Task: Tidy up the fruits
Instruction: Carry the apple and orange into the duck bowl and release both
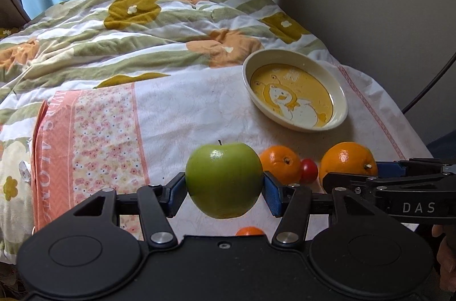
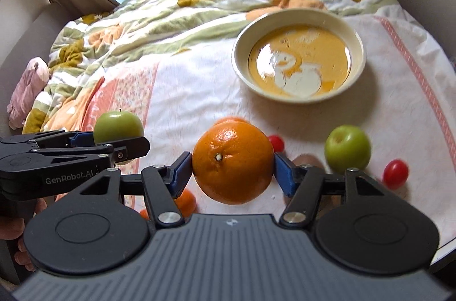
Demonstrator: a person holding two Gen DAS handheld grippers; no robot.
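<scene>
left gripper [image 1: 224,188]: blue ribbed pads clamped on green apple [image 1: 224,180], smooth, glossy, short stem up, held above white cloth [image 1: 199,101].
right gripper [image 2: 232,172]: pads clenched on large orange [image 2: 232,161], dimpled peel, pale stem scar facing camera, lifted over cloth.
bowl [image 2: 356,41]: round, shallow, cream rim, yellow cartoon base, lay beyond both fruits.
loose on cloth: second apple [image 2: 347,148], cherry tomato [image 2: 395,174], small orange [image 1: 280,162].
quilt [image 1: 114,30]: rumpled, floral, behind.
</scene>
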